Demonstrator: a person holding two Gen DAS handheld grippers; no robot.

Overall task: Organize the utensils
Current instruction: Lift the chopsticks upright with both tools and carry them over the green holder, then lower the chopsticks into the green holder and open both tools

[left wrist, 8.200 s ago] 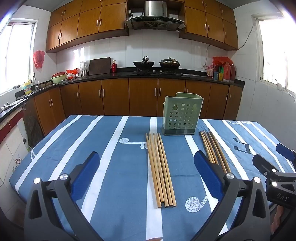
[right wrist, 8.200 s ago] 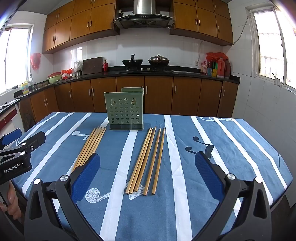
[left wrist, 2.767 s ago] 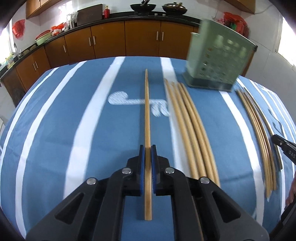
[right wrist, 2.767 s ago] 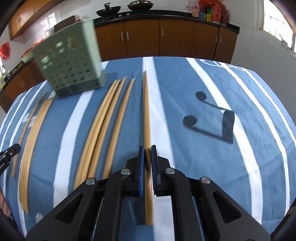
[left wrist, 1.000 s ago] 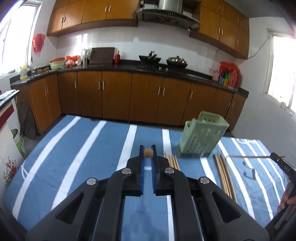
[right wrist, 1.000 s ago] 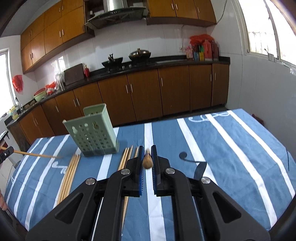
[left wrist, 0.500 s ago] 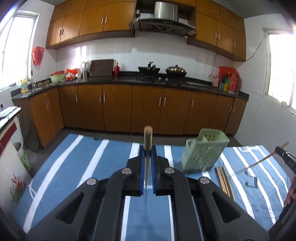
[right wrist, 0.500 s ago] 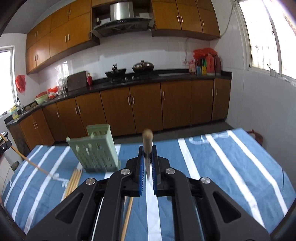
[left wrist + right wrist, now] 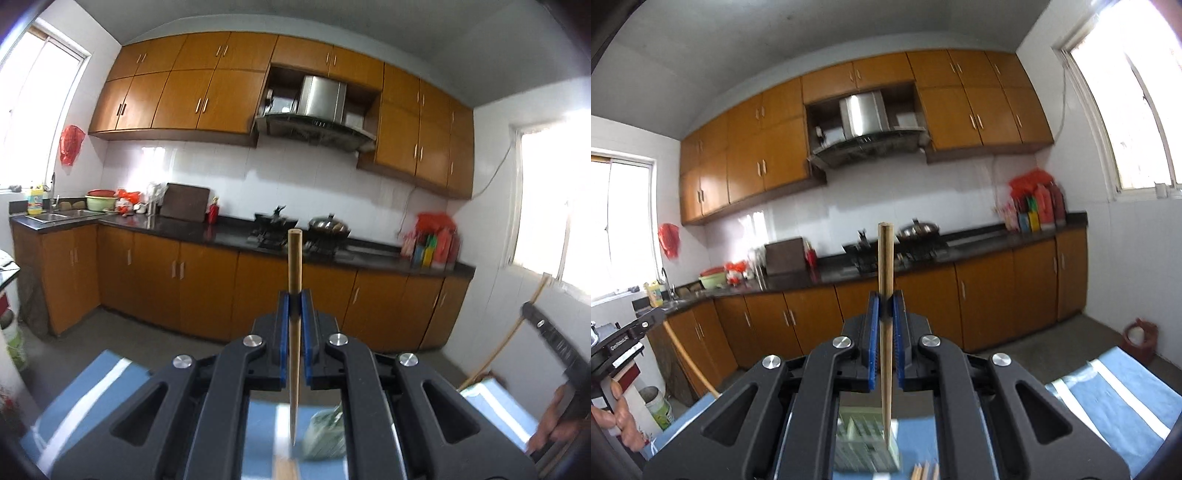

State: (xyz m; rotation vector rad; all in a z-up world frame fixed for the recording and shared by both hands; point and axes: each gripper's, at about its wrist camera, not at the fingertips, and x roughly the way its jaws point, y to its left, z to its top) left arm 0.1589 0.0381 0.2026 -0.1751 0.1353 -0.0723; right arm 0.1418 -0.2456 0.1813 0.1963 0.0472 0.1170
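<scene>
My left gripper (image 9: 294, 301) is shut on a wooden chopstick (image 9: 294, 258) that stands nearly upright, thick end up and thin tip hanging down over the table. My right gripper (image 9: 885, 301) is likewise shut on an upright chopstick (image 9: 885, 254). The green perforated holder (image 9: 866, 445) shows blurred below the right gripper, and again as the green holder (image 9: 325, 435) low in the left wrist view. Loose chopsticks (image 9: 925, 470) lie on the cloth beside it. Each view catches the other gripper at its edge: the right gripper (image 9: 554, 336) and the left gripper (image 9: 624, 336), each with its chopstick.
The blue-and-white striped tablecloth (image 9: 1108, 398) fills the bottom of both views. Beyond it a strip of floor, wooden base cabinets (image 9: 166, 273), a dark counter with pans, wall cabinets and a range hood (image 9: 317, 122). A hand (image 9: 613, 417) shows at the far left.
Both grippers have risen well above the table and tipped up, so the chopsticks now stand upright. The table and green holder have dropped to the bottom of both views.
</scene>
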